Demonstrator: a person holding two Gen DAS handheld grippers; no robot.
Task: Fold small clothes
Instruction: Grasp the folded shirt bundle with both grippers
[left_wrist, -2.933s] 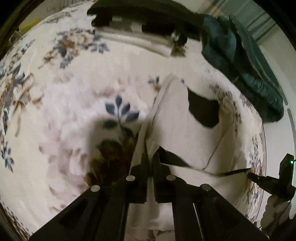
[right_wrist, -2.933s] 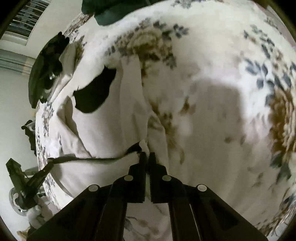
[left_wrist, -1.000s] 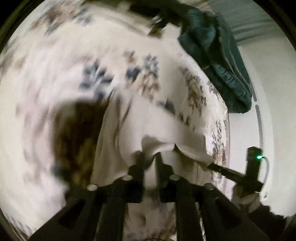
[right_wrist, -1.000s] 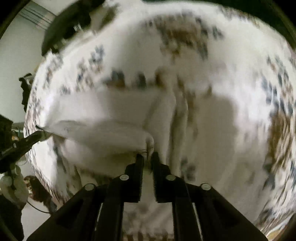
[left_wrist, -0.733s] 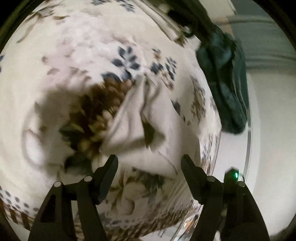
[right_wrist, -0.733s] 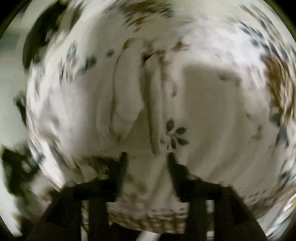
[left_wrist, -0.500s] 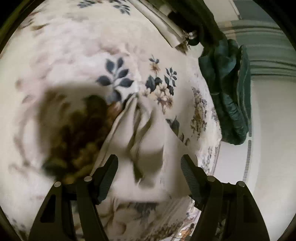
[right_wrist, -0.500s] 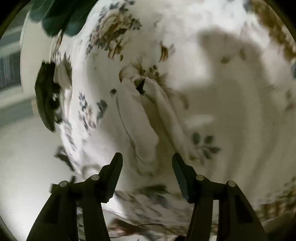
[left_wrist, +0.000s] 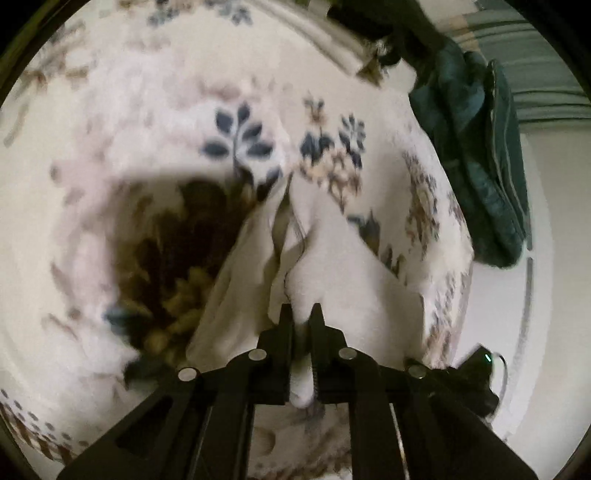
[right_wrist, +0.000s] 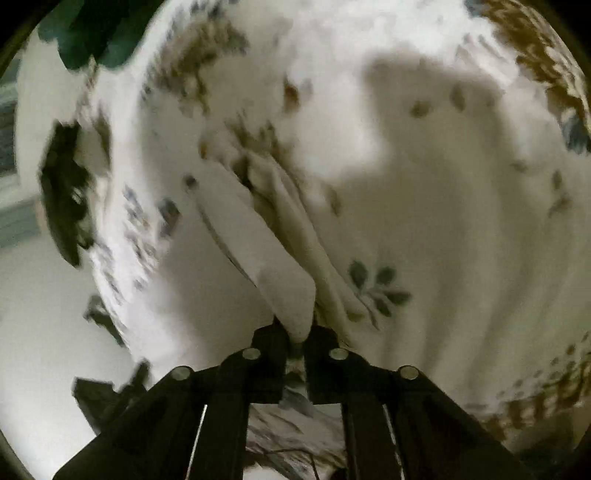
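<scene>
A small white garment lies bunched on the floral bedspread. My left gripper is shut on its near edge, with white cloth pinched between the fingers. In the right wrist view the same white garment runs away from me in a folded strip, and my right gripper is shut on its near end. The other gripper shows at the lower right of the left wrist view.
A dark teal garment lies at the bed's far right edge, and it shows in the right wrist view too. A black garment lies at the top. The bed's edge and the pale floor are to the right.
Half a second ago both grippers were open above the dropped garment. Now both have closed on its near edge.
</scene>
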